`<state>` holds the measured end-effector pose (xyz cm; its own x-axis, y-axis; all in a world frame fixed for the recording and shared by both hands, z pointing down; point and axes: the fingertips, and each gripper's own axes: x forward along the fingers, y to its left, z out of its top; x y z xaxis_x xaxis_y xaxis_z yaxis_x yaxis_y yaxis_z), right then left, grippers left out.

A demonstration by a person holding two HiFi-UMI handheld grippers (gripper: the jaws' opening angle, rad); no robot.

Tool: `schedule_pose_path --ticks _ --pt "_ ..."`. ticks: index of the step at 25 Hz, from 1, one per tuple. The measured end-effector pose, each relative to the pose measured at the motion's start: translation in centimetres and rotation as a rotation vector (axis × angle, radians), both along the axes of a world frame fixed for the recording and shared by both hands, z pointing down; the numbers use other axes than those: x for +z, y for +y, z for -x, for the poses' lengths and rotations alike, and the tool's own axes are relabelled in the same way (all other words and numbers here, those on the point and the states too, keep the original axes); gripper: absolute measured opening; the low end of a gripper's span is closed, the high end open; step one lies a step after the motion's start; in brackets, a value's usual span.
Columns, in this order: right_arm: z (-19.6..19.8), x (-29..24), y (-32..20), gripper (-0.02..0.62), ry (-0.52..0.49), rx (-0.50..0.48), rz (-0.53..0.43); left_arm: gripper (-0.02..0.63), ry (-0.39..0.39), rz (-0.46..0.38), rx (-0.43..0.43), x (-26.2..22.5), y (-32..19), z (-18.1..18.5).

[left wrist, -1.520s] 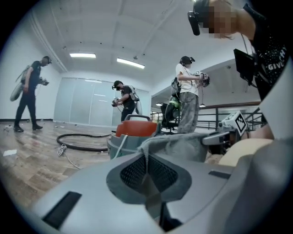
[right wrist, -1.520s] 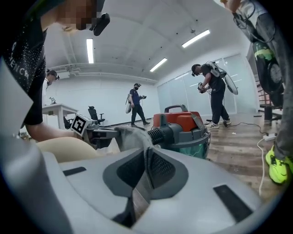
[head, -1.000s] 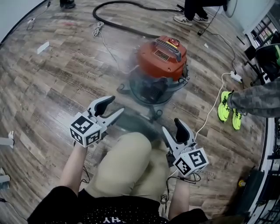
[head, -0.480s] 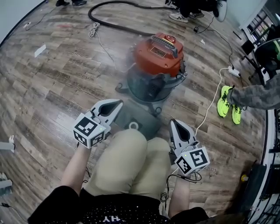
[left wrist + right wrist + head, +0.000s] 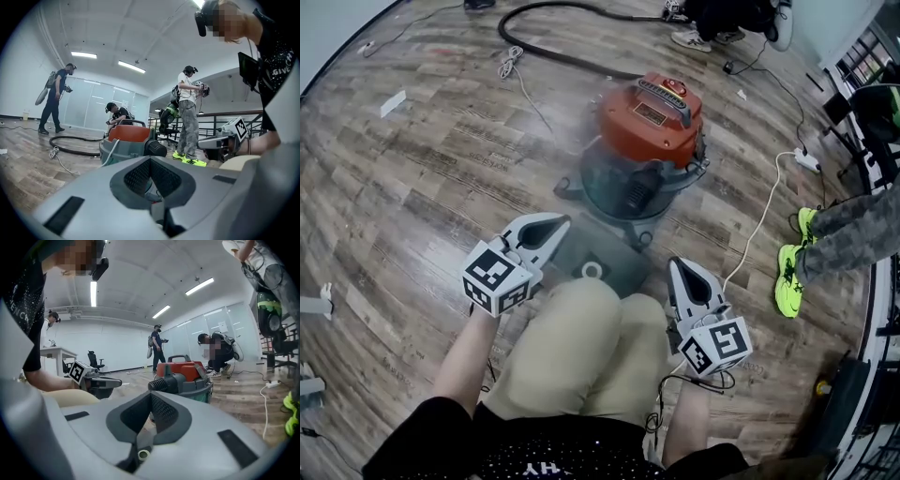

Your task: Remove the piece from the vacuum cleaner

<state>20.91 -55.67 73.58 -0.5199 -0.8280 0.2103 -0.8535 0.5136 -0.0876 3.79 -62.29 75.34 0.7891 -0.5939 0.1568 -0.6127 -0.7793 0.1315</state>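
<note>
The vacuum cleaner (image 5: 645,131) stands on the wood floor ahead of my knees, with a red lid, black handle and grey-green tank. Its ribbed black inlet port (image 5: 155,148) faces me and also shows in the right gripper view (image 5: 163,383). A flat dark grey piece (image 5: 598,259) with a pale ring lies on the floor in front of the tank. My left gripper (image 5: 551,228) hovers at that piece's left edge, shut and empty. My right gripper (image 5: 681,269) hangs to the piece's right, also shut with nothing in it.
A black hose (image 5: 553,54) curves across the floor behind the vacuum. A white cord (image 5: 761,216) runs to a power strip (image 5: 806,164) on the right. A bystander in neon green shoes (image 5: 787,281) stands at right. Other people stand at the far edge.
Both grippers' jaws have closed from wide open to shut. The bystander's green shoes have shifted to the right and nearer.
</note>
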Motion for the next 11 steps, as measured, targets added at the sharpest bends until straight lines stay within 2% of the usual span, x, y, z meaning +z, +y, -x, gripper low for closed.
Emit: schedule_pose_path --ticks 11 --pt "0.9 -0.7 0.0 0.011 0.027 -0.03 -0.003 0.008 0.017 -0.005 -0.02 -0.8 -0.2 1.2"
